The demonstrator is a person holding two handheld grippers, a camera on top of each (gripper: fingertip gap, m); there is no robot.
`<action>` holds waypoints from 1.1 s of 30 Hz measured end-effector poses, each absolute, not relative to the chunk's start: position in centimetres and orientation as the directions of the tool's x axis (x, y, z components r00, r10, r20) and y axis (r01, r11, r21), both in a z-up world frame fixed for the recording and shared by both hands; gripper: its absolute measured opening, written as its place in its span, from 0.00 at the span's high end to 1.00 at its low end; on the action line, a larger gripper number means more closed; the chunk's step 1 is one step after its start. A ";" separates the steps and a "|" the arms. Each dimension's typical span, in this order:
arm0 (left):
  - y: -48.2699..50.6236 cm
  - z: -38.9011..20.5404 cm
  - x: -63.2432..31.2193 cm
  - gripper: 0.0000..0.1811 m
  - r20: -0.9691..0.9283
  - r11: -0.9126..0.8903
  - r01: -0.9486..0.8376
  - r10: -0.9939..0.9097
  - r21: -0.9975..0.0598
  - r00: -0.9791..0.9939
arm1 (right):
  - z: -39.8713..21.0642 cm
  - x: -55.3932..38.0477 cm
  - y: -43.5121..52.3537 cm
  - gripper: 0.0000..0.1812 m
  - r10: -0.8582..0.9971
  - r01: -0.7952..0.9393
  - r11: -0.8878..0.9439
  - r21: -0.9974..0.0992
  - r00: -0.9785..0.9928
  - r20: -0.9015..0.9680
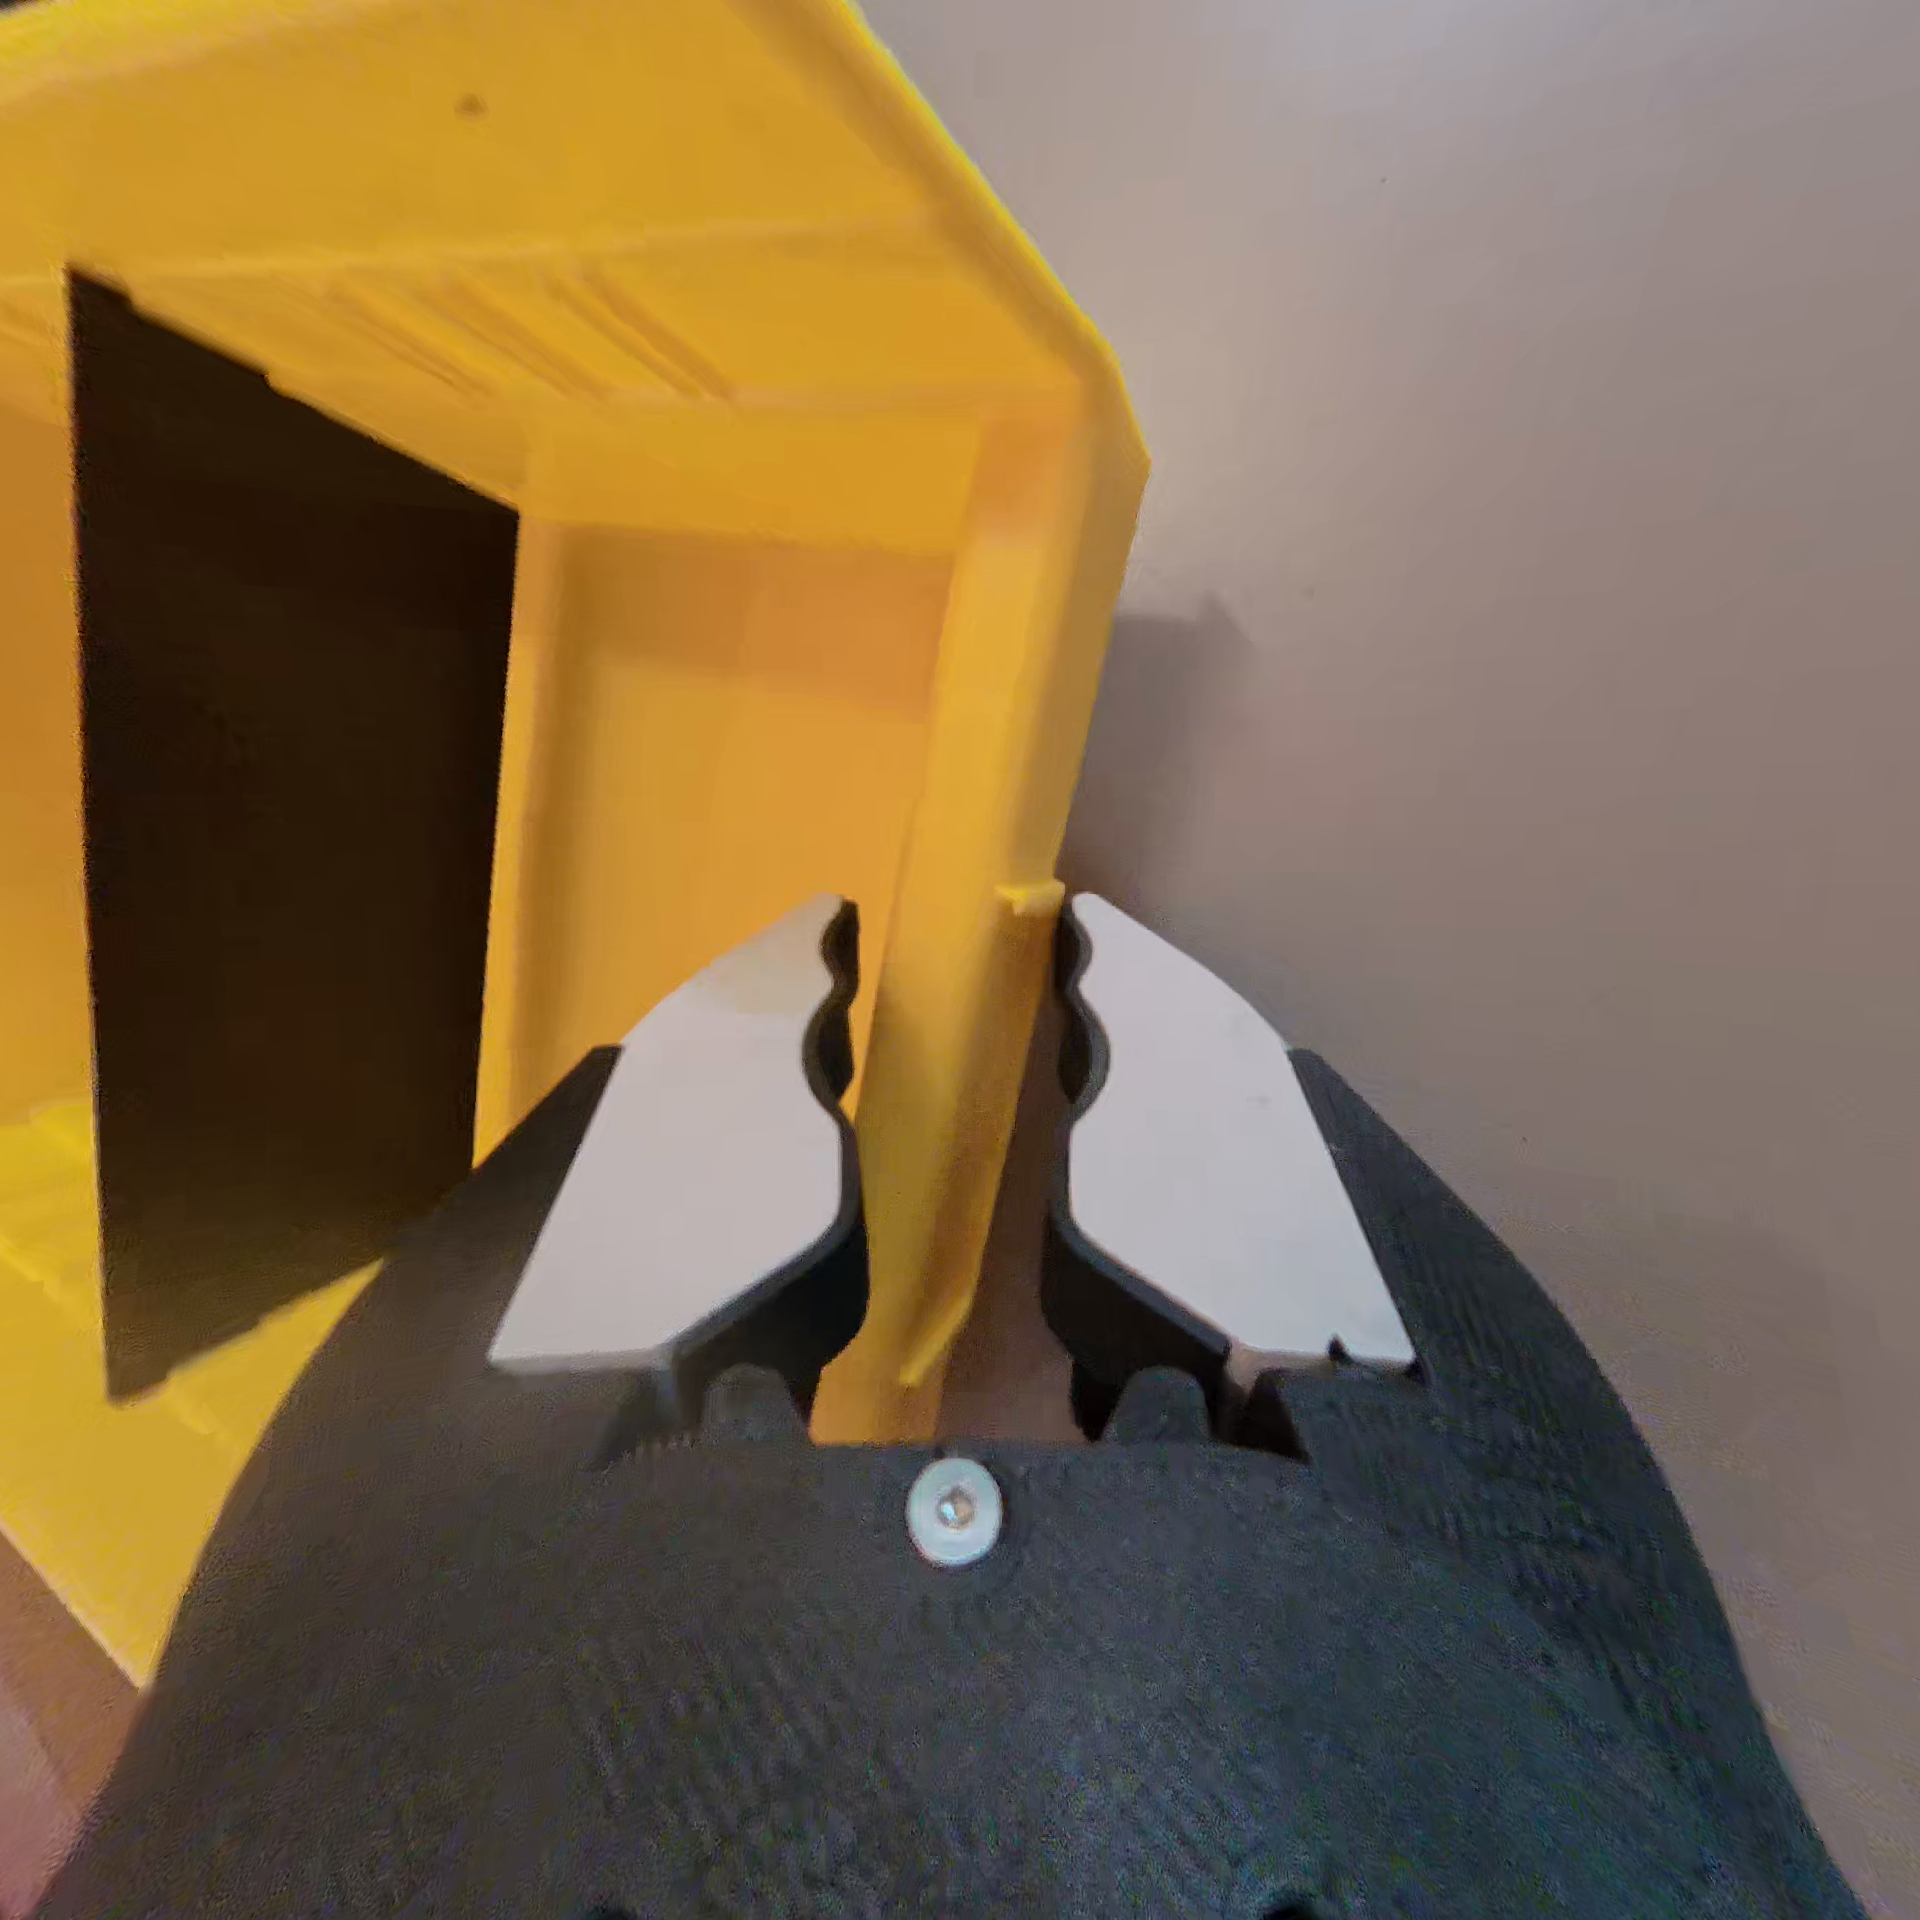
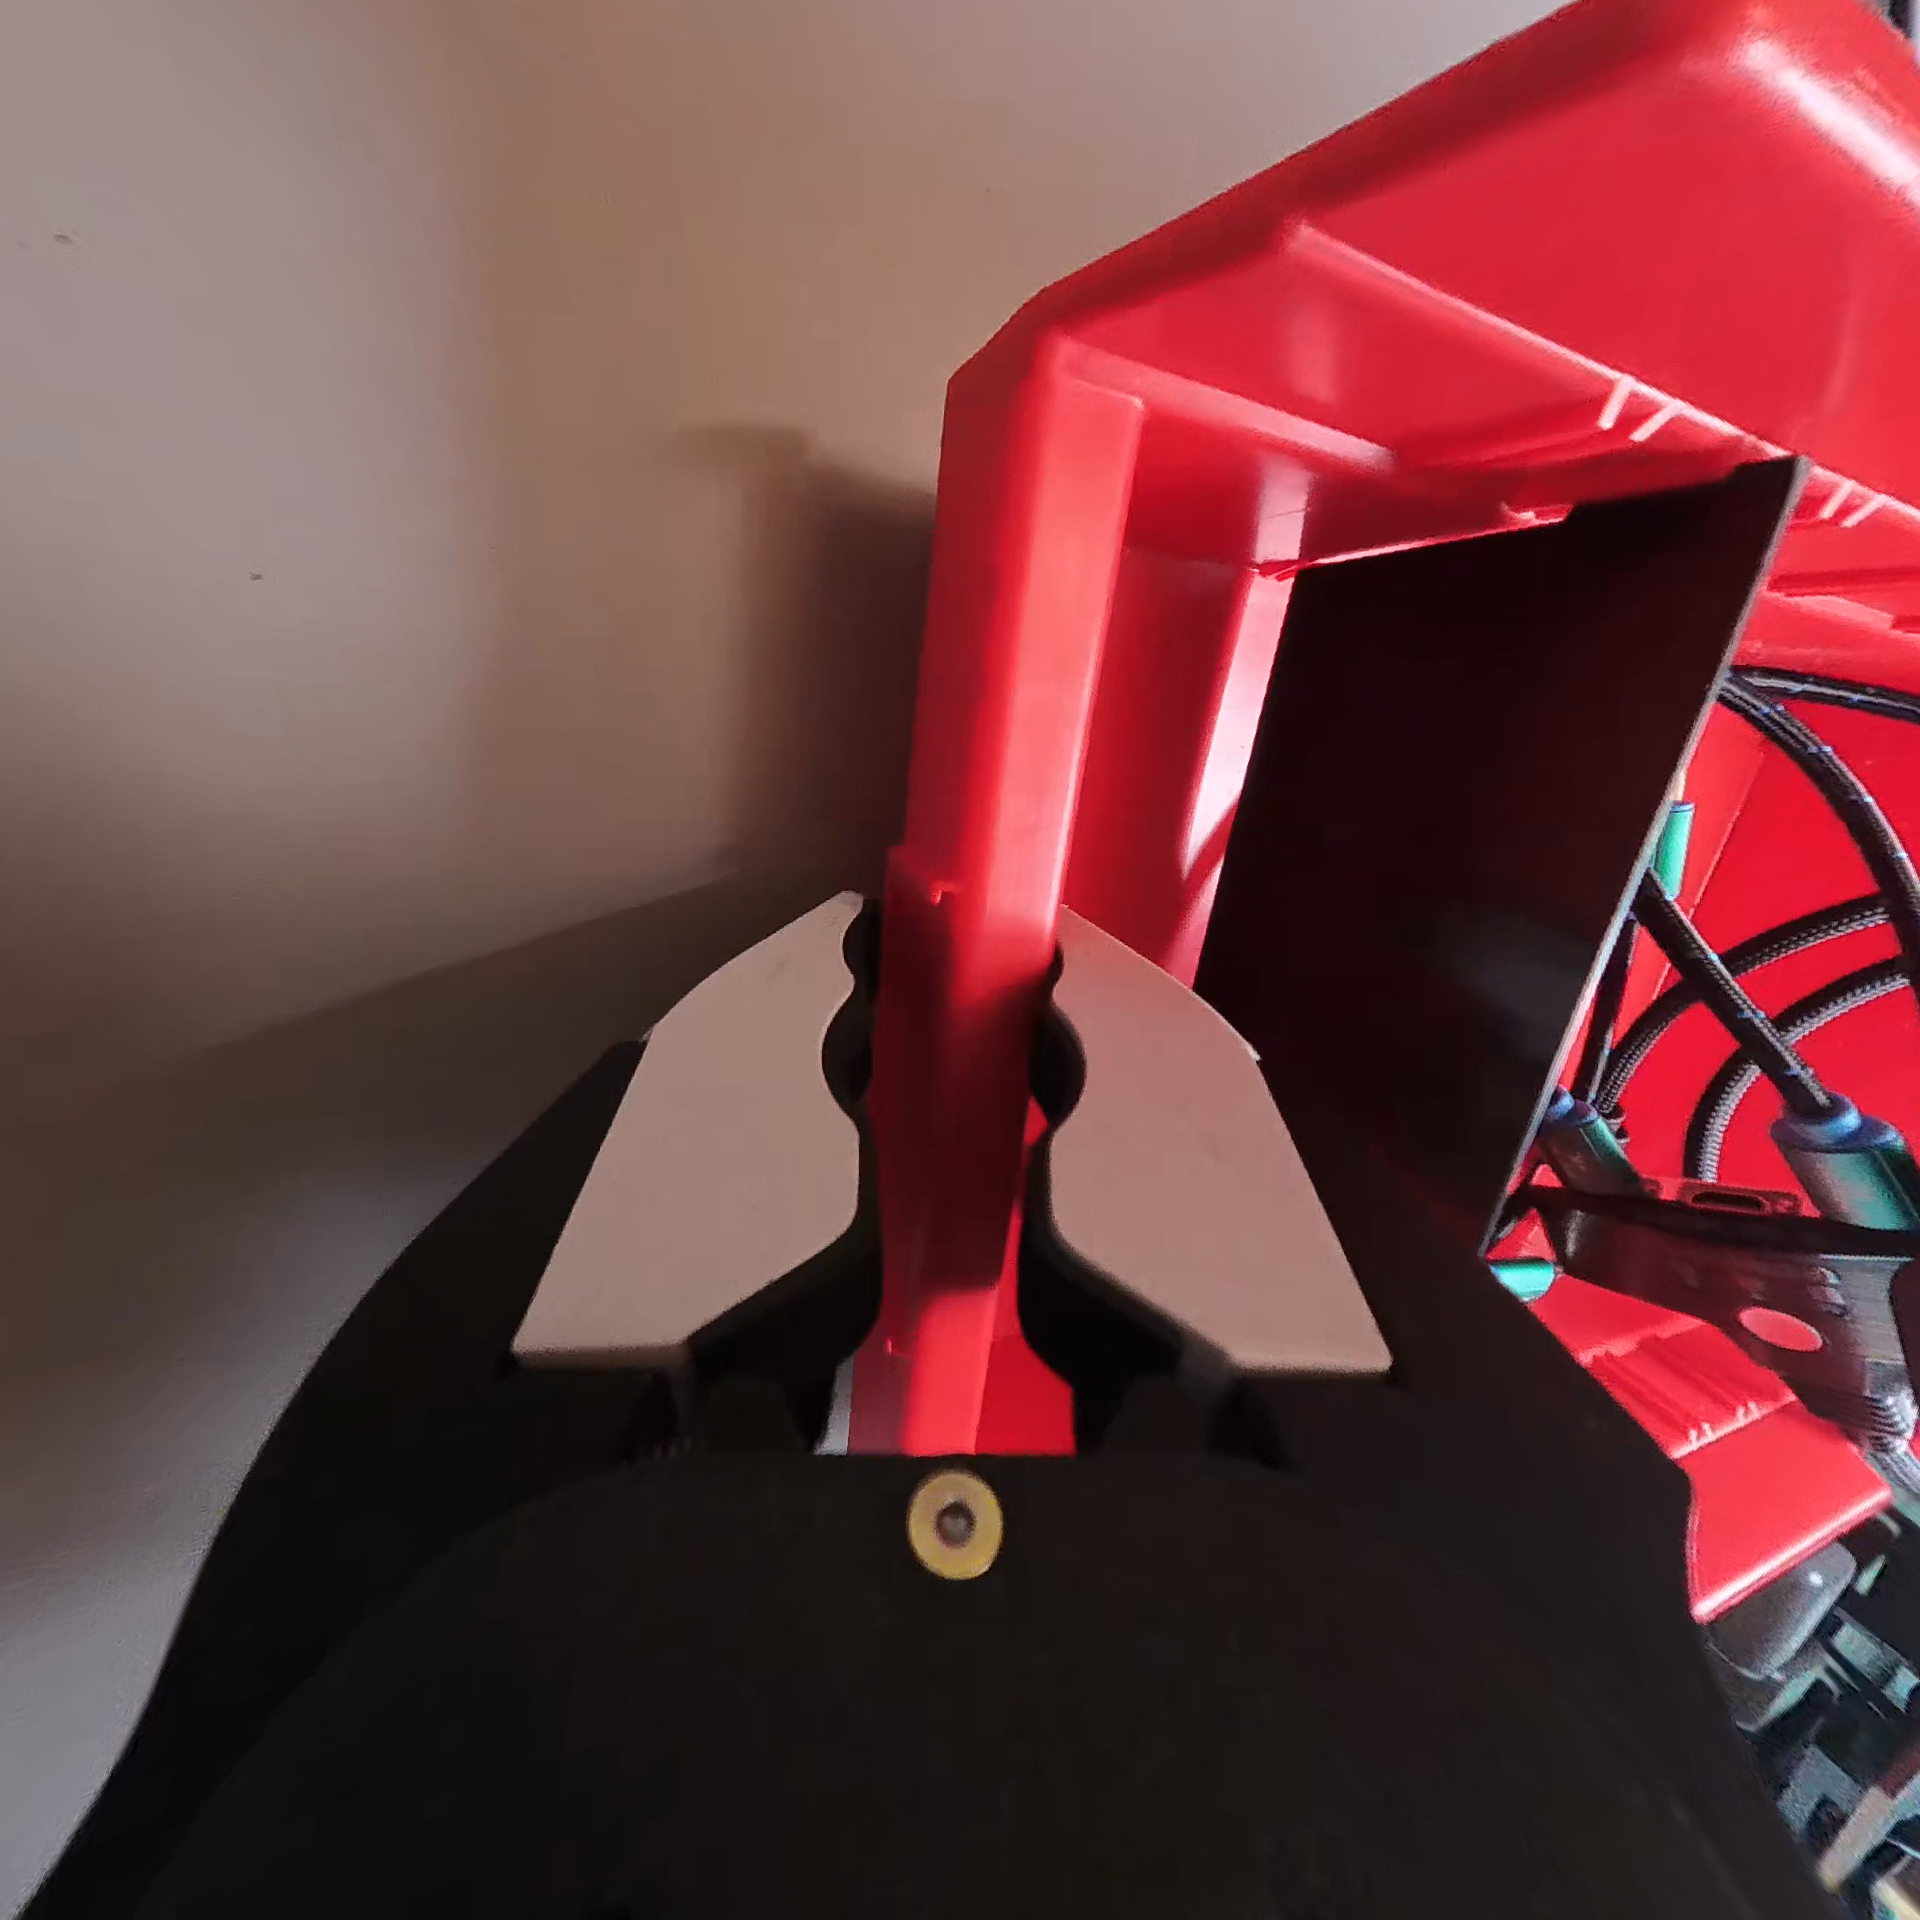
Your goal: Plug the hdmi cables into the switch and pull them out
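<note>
Yellow bin (image 1: 727, 343): the biggest thing in the left wrist view, ahead and left of the left tongs, its open side turned toward the camera; one wall runs back between the two fingers.
Red bin (image 2: 1455, 260): fills the upper right of the right wrist view, tilted, its near wall running back between the fingers of the right tongs.
Black panels: a flat dark sheet (image 1: 281, 810) stands inside the yellow bin, left of the left tongs; a like sheet (image 2: 1455, 852) stands inside the red bin, right of the right tongs.
Left tongs (image 1: 956, 914): the left finger presses the yellow wall; a narrow gap shows by the right finger, so I cannot tell if the grip is firm.
Right tongs (image 2: 961, 914): closed on the red bin's wall, both fingers touching it.
Hdmi cables (image 2: 1766, 997): dark braided cords with blue-green plugs, coiled inside the red bin, right of the right tongs beyond the panel.
Switch (image 2: 1704, 1262): a dark, partly hidden box below the cables.
</note>
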State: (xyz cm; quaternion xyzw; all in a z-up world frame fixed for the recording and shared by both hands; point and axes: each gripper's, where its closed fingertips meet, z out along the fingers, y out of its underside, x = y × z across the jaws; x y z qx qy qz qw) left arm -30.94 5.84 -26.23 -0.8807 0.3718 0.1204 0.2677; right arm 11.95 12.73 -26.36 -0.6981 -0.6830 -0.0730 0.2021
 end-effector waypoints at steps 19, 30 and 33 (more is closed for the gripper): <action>4.8 -24.1 -9.8 0.81 -0.528 0.027 -0.837 -0.787 -0.547 0.320 | -21.5 5.2 -3.9 0.81 0.911 0.829 0.234 -0.508 -0.003 0.413; -2.5 -17.2 -4.4 0.79 -0.056 -0.205 -0.327 -0.767 -0.923 0.639 | -16.4 20.1 -2.7 0.81 0.581 0.265 -0.223 -0.938 0.809 0.091; -3.2 -17.7 -2.9 0.77 0.070 -0.297 -0.210 -0.713 -0.932 0.697 | -18.5 20.3 -1.7 0.76 0.530 0.204 -0.307 -0.930 0.848 0.011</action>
